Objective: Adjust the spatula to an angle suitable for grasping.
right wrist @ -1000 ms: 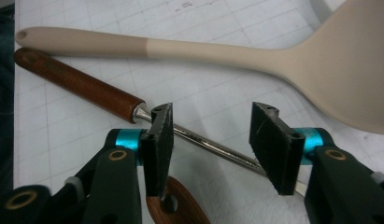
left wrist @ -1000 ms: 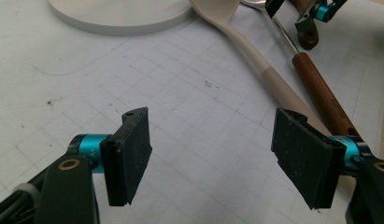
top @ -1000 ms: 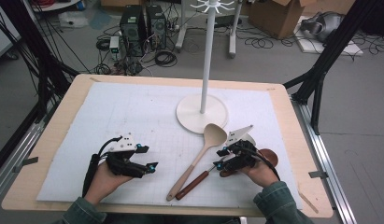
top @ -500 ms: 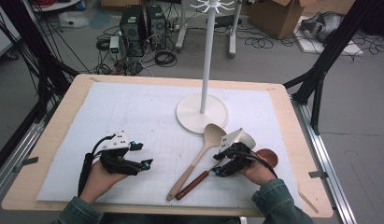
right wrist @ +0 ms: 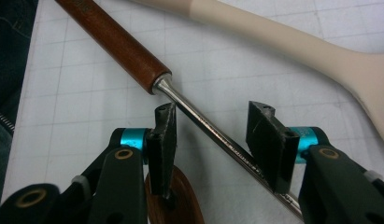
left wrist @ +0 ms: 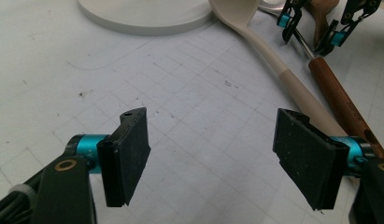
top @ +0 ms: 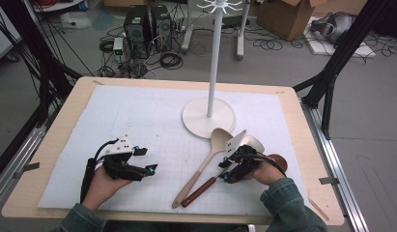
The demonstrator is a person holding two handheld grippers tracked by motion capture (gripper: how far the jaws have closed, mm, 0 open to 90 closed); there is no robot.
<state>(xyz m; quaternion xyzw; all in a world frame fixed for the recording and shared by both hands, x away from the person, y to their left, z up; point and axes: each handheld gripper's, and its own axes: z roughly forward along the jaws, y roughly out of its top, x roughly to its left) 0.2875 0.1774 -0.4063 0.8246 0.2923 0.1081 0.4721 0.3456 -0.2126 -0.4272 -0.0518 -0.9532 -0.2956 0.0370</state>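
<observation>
1. The metal utensil with the brown wooden handle (right wrist: 112, 43) lay flat on the white mat (top: 152, 121), at the lower right of centre in the high view, its handle slanting down toward the lower left.
2. Its steel shank (right wrist: 213, 133) ran between the two pads of the right tool (top: 227, 170); in the right gripper view the shank crossed the gap on a slant, close to both pads.
3. The jaws of the right tool had just been closing with the shank between them, and a gap still showed on either side of the metal, so the pads stood apart and clamped nothing.
4. A brown wooden piece (right wrist: 173, 200) showed under the left-hand pad in the right gripper view.
5. Just beside the utensil, on its upper-left side in the high view, lay a cream spoon (top: 205, 162), roughly parallel, its bowl pointing toward the stand.
6. The stand's round white base (top: 196, 118) sat just above the spoon's bowl, with a thin white pole (top: 214, 58) rising from it.
7. The left tool (top: 150, 162) was at the lower left of the frame, well apart from the utensils, jaws held apart over bare mat.
8. The mat covered most of the wooden worktop (top: 56, 145).
</observation>
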